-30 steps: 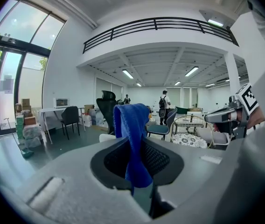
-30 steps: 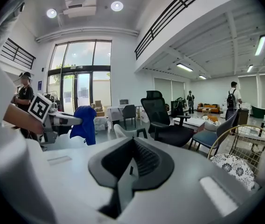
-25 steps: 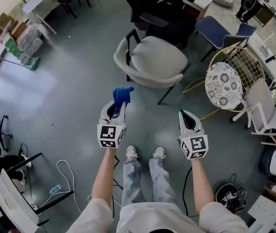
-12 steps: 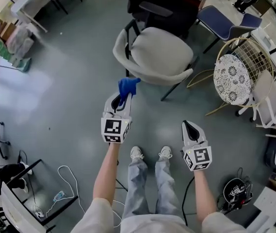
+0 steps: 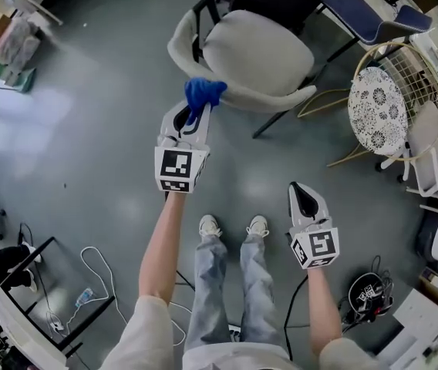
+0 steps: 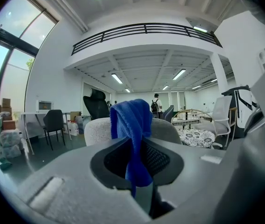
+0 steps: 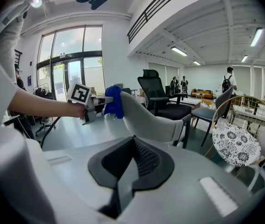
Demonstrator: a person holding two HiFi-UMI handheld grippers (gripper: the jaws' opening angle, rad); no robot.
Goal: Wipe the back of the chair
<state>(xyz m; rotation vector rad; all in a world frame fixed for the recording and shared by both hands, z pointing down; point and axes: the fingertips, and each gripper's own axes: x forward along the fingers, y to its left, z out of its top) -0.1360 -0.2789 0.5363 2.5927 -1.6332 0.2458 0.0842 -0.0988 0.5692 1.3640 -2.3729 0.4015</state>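
While clamping blue cloth [image 5: 203, 92] in left gripper [image 5: 193, 118], touches it to chair back [image 5: 277, 104] just ahead; holds right gripper [image 5: 301, 189] closed, empty.

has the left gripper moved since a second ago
Yes: the left gripper carried its blue cloth forward to the back rim of the grey padded chair.

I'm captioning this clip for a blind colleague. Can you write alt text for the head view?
From above, a person's left gripper holds a blue cloth at the curved back of a pale grey chair. The right gripper hangs nearer the person, shut and empty, over a grey floor.
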